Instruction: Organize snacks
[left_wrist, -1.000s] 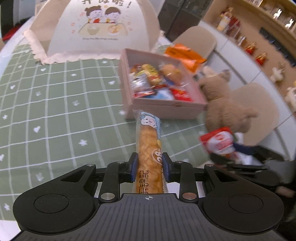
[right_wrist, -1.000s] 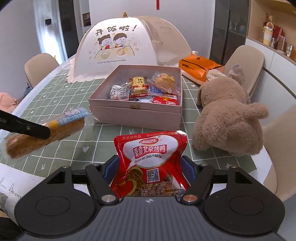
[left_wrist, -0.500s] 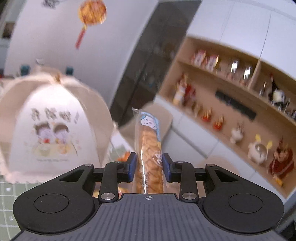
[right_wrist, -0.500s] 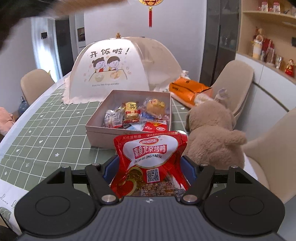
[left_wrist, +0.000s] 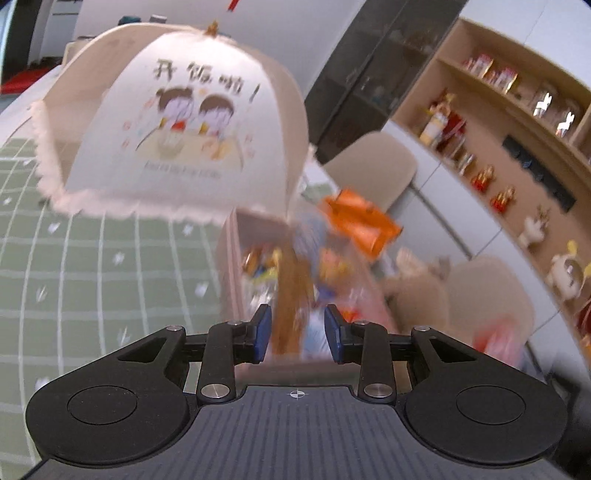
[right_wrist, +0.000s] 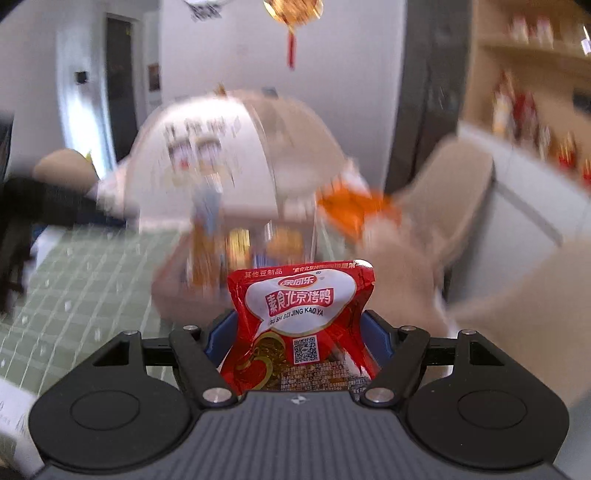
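A: What is the left tool (left_wrist: 297, 334) doing?

B: Its blue pads (left_wrist: 263, 332) stand apart with a gap on each side of the long bread stick packet (left_wrist: 291, 295). The packet is a blur between and beyond them, over the near part of the pink box (left_wrist: 231, 266). Whether anything touches it cannot be told.

A: And the right tool (right_wrist: 295, 345)?

B: It is closed on the red snack pouch (right_wrist: 301, 314), which stands upright between the pads, its white label with Chinese print facing the camera.

A: Where is the box in that view?

B: Just beyond the pouch, on the green checked cloth of the table (right_wrist: 92, 280). The box (right_wrist: 173, 288) is badly smeared; small wrapped snacks (left_wrist: 258, 264) show inside it, and the long packet (right_wrist: 205, 240) shows as a streak at its left side.

A: What else is around?

B: A dome-shaped food cover (left_wrist: 177, 129) with two cartoon children stands at the far side of the box. An orange bag (left_wrist: 360, 223) lies to the far right of the box. A brown plush toy (left_wrist: 417, 295) sits right of the box, near a beige chair (left_wrist: 373, 166). Shelves with figurines (left_wrist: 491, 184) fill the far right wall.
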